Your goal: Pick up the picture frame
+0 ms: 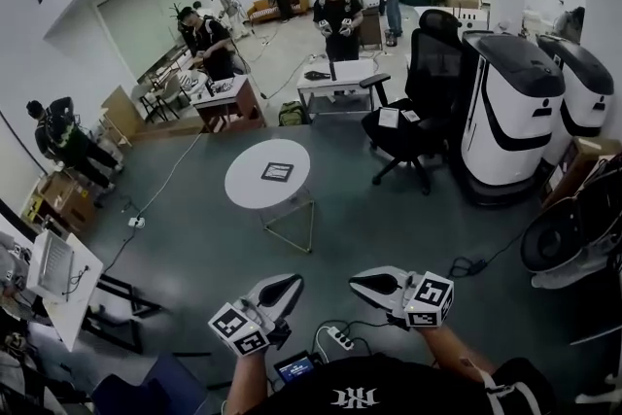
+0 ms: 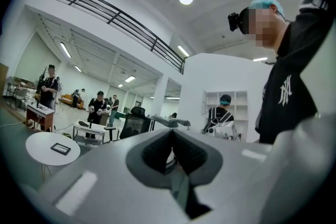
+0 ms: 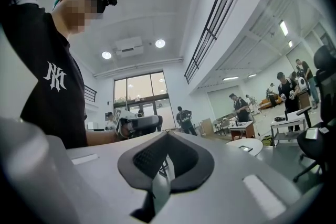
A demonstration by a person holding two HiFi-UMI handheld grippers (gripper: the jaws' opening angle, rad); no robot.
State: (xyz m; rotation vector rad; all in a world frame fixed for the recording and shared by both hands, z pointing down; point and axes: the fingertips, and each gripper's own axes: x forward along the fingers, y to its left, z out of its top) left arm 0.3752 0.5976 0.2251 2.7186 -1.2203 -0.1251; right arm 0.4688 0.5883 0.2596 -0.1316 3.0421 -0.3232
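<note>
A small black picture frame (image 1: 277,172) lies flat on a round white table (image 1: 248,190) in the middle of the floor, some way ahead of me. The frame (image 2: 60,148) and table (image 2: 39,147) show low at the left in the left gripper view; the table (image 3: 245,145) and the frame (image 3: 244,149) sit at the right in the right gripper view. My left gripper (image 1: 290,285) and right gripper (image 1: 362,284) are held close to my body, their tips pointing toward each other. Both are shut and hold nothing.
A black office chair (image 1: 418,102) and two large white machines (image 1: 510,112) stand right of the table. Several people work at desks (image 1: 335,78) further back. A power strip (image 1: 340,338) and cables lie on the floor near my feet. A white desk (image 1: 58,282) is at the left.
</note>
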